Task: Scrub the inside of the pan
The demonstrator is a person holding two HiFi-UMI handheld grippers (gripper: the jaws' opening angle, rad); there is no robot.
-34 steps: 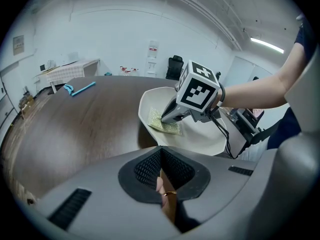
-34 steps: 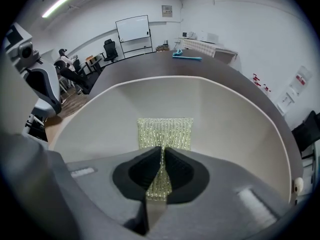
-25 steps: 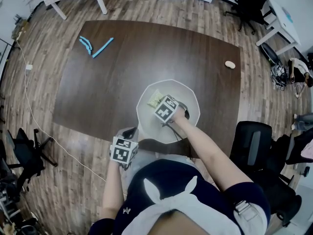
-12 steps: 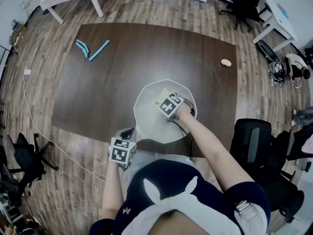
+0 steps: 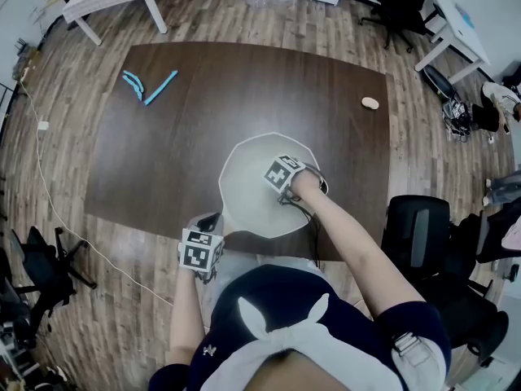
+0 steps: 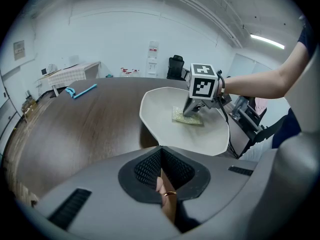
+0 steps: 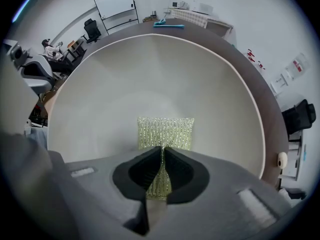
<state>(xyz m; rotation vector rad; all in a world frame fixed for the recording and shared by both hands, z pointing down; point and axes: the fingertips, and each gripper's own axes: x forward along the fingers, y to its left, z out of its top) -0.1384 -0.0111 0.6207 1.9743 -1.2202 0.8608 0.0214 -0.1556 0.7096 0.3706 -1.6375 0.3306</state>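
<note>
A cream, many-sided pan sits on the dark wooden table, near its front edge. My right gripper is inside the pan, shut on a yellow-green scrub pad that lies flat on the pan's floor. The head view hides the pad under the marker cube. The left gripper view shows the pad under the right gripper. My left gripper is at the pan's near left side. Its jaws are shut on the pan's wood-coloured handle, which has a gold ring.
Blue pieces lie at the table's far left and a small beige object at its far right. A black office chair stands close to my right. A cable runs along the floor on the left.
My right gripper has slid the pad a short way across the pan's floor. The pad, which showed beyond the cube earlier, is now hidden under it. The left gripper has kept its hold.
</note>
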